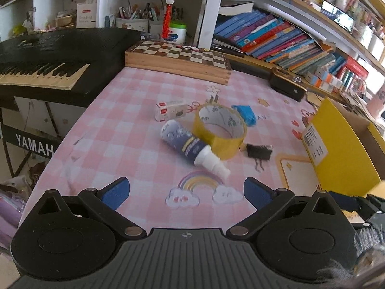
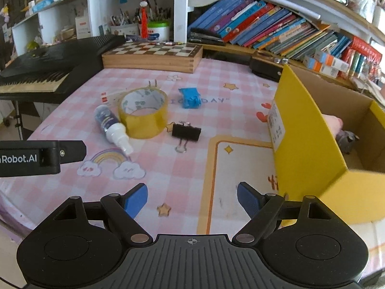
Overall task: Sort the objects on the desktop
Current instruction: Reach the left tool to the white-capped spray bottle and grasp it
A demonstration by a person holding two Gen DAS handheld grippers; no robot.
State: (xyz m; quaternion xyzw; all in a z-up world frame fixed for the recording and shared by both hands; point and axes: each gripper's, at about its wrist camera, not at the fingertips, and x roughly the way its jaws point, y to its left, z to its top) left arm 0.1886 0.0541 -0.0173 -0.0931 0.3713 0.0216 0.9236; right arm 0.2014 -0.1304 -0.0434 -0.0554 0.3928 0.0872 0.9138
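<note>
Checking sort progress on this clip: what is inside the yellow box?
Inside the yellow box, the right wrist view shows a small grey object and something pale pink behind it. The near wall hides most of the floor, so more could be there.

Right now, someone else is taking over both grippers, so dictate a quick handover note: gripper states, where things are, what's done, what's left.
Left gripper: open, empty, above the rainbow print.
Right gripper: open, empty, beside the yellow box.
On the mat: spray bottle lying down against the tape roll; binder clip just right of the roll; blue packet behind it; small white box behind the bottle.
Done: the box already holds a small grey thing and something pink; I cannot tell what they are.
Left: all five mat items still to sort.
</note>
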